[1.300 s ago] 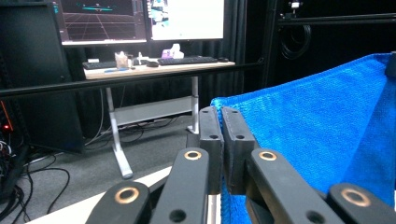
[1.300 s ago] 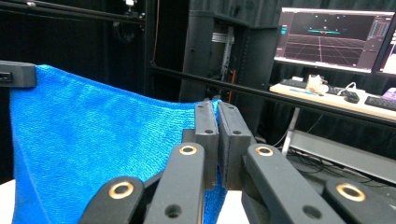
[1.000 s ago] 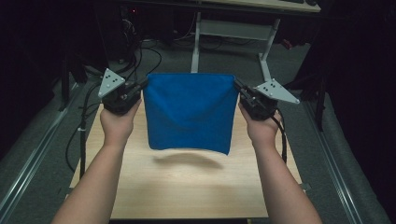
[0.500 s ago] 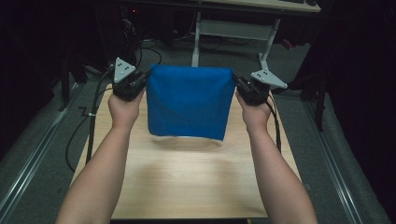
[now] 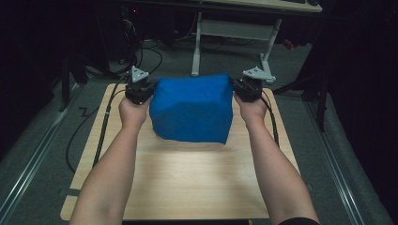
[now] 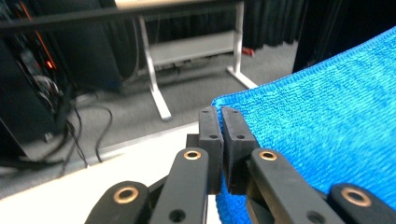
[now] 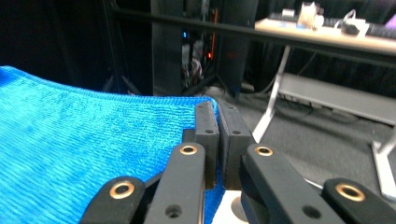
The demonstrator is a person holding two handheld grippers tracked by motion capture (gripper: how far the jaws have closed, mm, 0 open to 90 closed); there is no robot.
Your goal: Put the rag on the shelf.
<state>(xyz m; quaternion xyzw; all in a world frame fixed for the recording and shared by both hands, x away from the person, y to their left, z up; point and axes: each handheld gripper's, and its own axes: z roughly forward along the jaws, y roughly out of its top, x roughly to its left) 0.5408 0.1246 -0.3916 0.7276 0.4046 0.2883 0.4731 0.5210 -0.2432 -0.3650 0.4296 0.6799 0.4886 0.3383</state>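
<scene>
Cloth [image 5: 192, 110], blue terry, hangs stretched between both grippers above the far half of the wooden counter [image 5: 187, 178], lower edge draping toward it. Left gripper [image 5: 146, 89]: fingers [image 6: 211, 140] pinched tight on the cloth's upper left corner. Right gripper [image 5: 239, 86]: fingers [image 7: 205, 135] pinched tight on the upper right corner.

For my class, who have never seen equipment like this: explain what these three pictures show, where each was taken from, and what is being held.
A person sits at a wooden table with a hand-held claw tool in each hand. One picture looks down from above. The other two come from small cameras riding on each tool, looking along its black jaws. The left claw and right claw are each shut on an upper corner of a blue cloth, which hangs stretched between them, its lower edge about at the tabletop. Close up, the left claw and right claw pinch the cloth's edge.
</scene>
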